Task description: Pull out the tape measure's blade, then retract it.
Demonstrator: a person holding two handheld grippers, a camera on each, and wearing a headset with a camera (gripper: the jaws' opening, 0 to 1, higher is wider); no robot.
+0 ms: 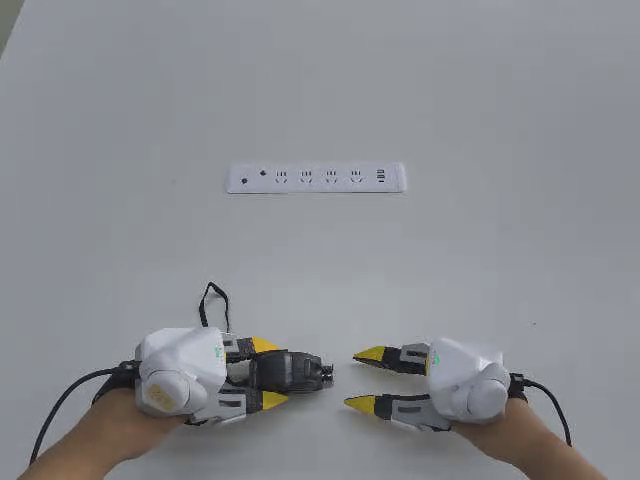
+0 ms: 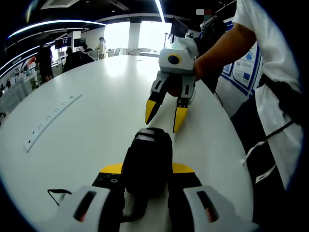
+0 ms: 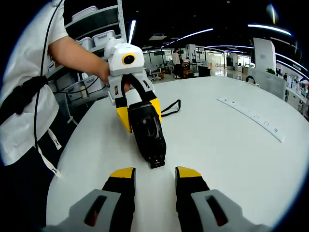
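Observation:
A black tape measure [image 1: 292,370] lies on the white table, clamped between the yellow-tipped jaws of my left gripper [image 1: 266,373]. In the left gripper view the tape measure [image 2: 147,162] fills the gap between the jaws, its blade end pointing away. Its black wrist strap [image 1: 213,301] loops behind the gripper. My right gripper [image 1: 364,379] faces it from the right, open, with a small gap to the case's tip. The right gripper view has the tape measure [image 3: 147,131] just beyond my open fingertips [image 3: 155,172]. No blade is drawn out.
A white power strip [image 1: 316,178] lies across the table beyond both grippers. The white table [image 1: 480,250] stretches bare around them. Shelves, desks and distant people stand in the room behind.

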